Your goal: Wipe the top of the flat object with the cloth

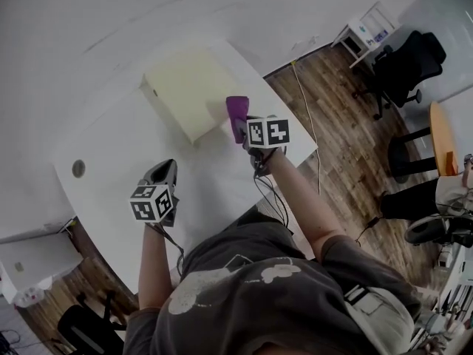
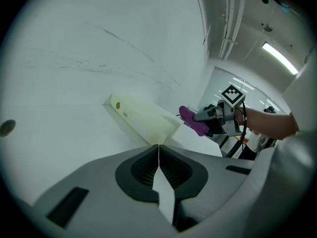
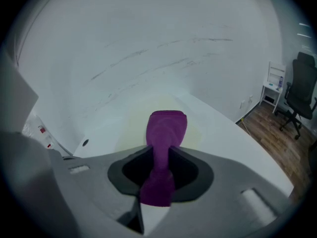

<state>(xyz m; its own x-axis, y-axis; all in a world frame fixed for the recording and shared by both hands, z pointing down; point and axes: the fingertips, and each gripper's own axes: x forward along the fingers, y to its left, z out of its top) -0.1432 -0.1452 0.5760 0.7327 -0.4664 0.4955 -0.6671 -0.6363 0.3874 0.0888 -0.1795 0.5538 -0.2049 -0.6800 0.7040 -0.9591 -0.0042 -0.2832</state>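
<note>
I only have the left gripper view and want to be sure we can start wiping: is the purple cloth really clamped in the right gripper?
Observer: Yes. The right gripper view shows the right gripper with its jaws shut on the purple cloth, whose free end sticks out past them.
Operator: What lies under that free end?
Observer: The pale yellow flat object. Whether the cloth touches it cannot be told.
Operator: And where is my left gripper relative to it?
Observer: In the head view the left gripper is over bare white table, on the person's side of the flat object and not above it.
</note>
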